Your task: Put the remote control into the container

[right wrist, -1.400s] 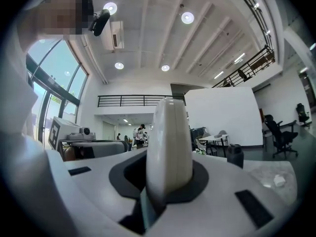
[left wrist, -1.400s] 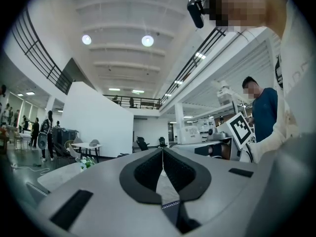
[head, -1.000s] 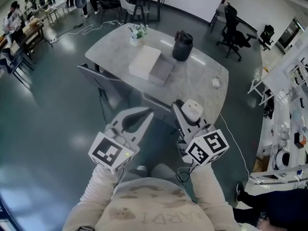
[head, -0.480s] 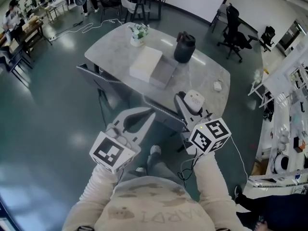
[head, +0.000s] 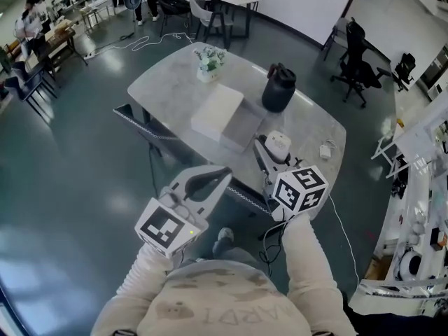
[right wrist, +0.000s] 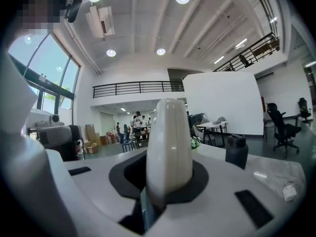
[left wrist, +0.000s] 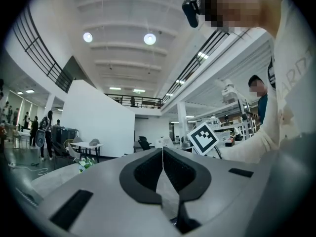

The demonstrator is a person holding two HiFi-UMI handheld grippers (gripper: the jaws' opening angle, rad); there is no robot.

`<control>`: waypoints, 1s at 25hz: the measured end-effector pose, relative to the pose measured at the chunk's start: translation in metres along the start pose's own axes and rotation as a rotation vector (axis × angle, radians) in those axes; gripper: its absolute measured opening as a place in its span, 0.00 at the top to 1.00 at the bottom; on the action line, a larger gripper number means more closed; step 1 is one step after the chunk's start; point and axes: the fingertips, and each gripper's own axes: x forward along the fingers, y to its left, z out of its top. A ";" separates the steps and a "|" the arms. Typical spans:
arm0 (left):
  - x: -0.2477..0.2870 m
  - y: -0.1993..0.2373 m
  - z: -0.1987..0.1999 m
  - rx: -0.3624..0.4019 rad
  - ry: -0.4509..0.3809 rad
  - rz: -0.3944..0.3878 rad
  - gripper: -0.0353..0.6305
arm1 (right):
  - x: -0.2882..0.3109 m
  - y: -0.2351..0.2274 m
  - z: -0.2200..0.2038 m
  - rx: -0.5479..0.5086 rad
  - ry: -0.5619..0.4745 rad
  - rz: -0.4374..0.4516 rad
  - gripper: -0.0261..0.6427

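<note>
A white, rounded remote control (head: 278,145) stands between the jaws of my right gripper (head: 270,154), which is shut on it. In the right gripper view the remote (right wrist: 169,147) rises upright from the black pads. It hangs over the near edge of the marble table (head: 175,82). The container (head: 243,127), a grey open box with a white part (head: 215,109) beside it, lies on the table just beyond and left of the remote. My left gripper (head: 221,174) is lower left, off the table. Its jaws (left wrist: 162,157) meet with nothing between them.
A black jug (head: 278,88) stands behind the container, and a small potted plant (head: 210,61) sits at the far left of the table. A small white device with a cable (head: 326,149) lies at the right edge. A dark chair (head: 150,128) stands at the near side.
Both grippers have moved forward toward the table. The right one has carried the remote from over the floor to the table's near edge. The left jaws stay shut.
</note>
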 end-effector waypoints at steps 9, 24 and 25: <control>0.065 0.035 0.000 -0.014 0.013 0.070 0.93 | 0.064 -0.074 -0.021 0.018 0.104 0.063 0.87; 0.105 0.072 0.000 -0.017 0.034 0.178 0.93 | 0.125 -0.133 -0.063 0.009 0.253 0.107 0.87; 0.105 0.075 0.000 -0.024 0.037 0.182 0.93 | 0.129 -0.135 -0.067 0.007 0.266 0.106 0.87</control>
